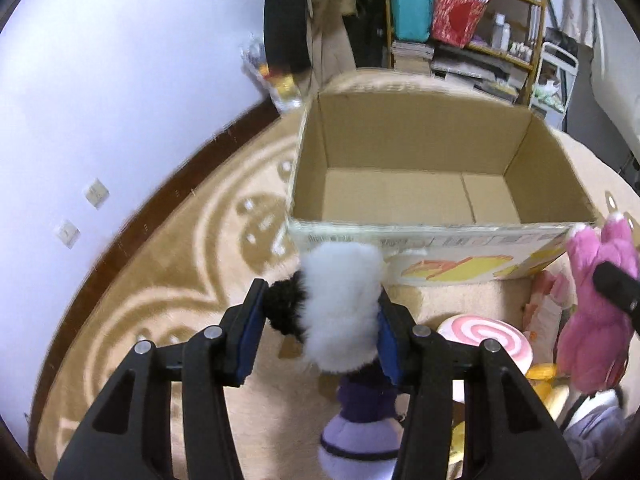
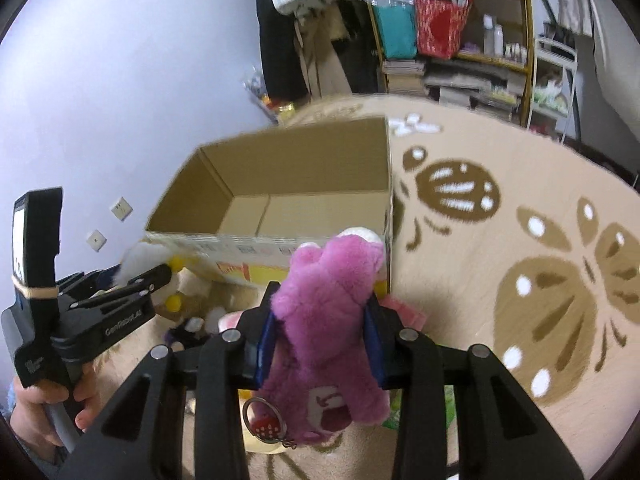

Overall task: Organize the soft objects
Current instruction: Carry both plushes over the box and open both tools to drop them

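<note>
The left gripper [image 1: 320, 320] is clamped on a white fluffy toy [image 1: 340, 304], its blue pads pressed into the fur on both sides; a black tuft sticks out on the toy's left and a purple plush part [image 1: 360, 420] hangs below it. The toy is held off the floor, just in front of the near wall of the open cardboard box [image 1: 420, 140].

The right gripper [image 2: 320, 340] squeezes a pink plush bear [image 2: 328, 320] around its middle, the bear's head pointing toward the box [image 2: 304, 152] and its feet drooping toward the camera. A keyring with a red strawberry charm [image 2: 266, 424] dangles from the bear's lower left. The bear hangs above the rug, near the box's near right corner.

The box interior shows only bare cardboard. It sits on a beige patterned rug [image 2: 520, 240]. More soft things lie on the rug before the box: a pink-and-white swirl cushion [image 1: 488, 334] and some yellow pieces. Far behind stands a cluttered wooden shelf [image 1: 472, 20].

From the right view, a hand [image 2: 48, 404] grips the left tool's handle at the lower left.
</note>
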Tool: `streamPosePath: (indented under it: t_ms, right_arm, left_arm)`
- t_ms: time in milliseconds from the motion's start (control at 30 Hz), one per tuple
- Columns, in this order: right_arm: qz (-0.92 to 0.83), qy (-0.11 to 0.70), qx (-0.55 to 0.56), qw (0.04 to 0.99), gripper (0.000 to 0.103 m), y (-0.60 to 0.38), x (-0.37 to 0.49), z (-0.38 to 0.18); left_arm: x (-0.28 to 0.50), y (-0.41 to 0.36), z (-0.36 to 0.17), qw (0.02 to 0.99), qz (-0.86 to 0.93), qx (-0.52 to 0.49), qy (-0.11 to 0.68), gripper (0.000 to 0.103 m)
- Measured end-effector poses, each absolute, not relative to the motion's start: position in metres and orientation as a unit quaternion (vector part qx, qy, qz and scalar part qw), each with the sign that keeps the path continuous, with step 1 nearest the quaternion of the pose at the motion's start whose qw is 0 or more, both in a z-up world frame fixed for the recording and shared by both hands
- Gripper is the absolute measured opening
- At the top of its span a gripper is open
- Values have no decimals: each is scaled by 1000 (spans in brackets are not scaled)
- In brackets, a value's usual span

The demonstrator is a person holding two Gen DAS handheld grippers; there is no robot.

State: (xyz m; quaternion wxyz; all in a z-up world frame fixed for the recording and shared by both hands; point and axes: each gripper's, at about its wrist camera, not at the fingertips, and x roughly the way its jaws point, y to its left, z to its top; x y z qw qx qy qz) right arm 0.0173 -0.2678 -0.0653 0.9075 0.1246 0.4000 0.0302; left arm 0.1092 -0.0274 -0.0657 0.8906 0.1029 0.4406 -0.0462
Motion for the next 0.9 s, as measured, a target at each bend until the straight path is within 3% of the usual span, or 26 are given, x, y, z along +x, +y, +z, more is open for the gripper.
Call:
streamPosePath:
  t_ms: [467,900]
  right_arm:
    - [35,319,114,940,40,-270,13,-6]
    - [50,308,84,946,40,-266,64,7]
  left_arm:
    - [114,-32,10,931,-58,124,339,48]
    - [159,-40,12,933,-56,125,334,48]
